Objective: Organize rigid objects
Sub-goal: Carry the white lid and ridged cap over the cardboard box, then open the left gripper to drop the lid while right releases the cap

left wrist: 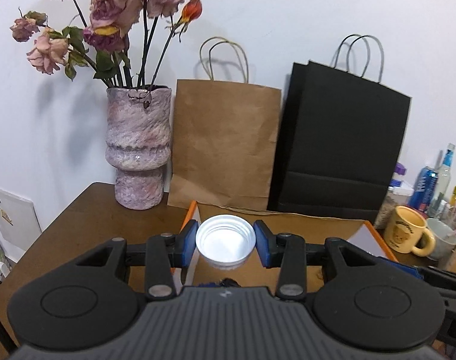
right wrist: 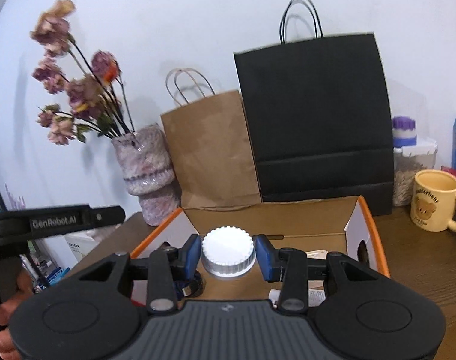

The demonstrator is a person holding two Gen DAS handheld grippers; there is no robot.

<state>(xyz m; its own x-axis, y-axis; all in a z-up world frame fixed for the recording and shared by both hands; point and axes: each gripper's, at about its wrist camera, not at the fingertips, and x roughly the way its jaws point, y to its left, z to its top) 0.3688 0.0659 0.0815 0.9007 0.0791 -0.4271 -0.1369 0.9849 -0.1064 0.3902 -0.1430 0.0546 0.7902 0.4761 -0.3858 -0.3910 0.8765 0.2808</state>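
My left gripper (left wrist: 225,243) is shut on a white screw lid (left wrist: 225,241), hollow side up, its blue pads pressing both sides. The lid hangs above an open cardboard box with orange edges (left wrist: 287,225). My right gripper (right wrist: 227,258) is shut on a second white lid with a ribbed rim (right wrist: 227,253), flat top up. This lid is held over the same box (right wrist: 287,219), near its front. The box holds a dark cable (right wrist: 189,289) and some paper. The left gripper's black body (right wrist: 60,220) shows at the left of the right wrist view.
Behind the box stand a pink vase of dried roses (left wrist: 139,147), a brown paper bag (left wrist: 225,141) and a black paper bag (left wrist: 344,138) against the wall. To the right are a yellow bear mug (right wrist: 434,201), a blue can (left wrist: 424,187), bottles and jars. The brown table (left wrist: 87,219) ends at left.
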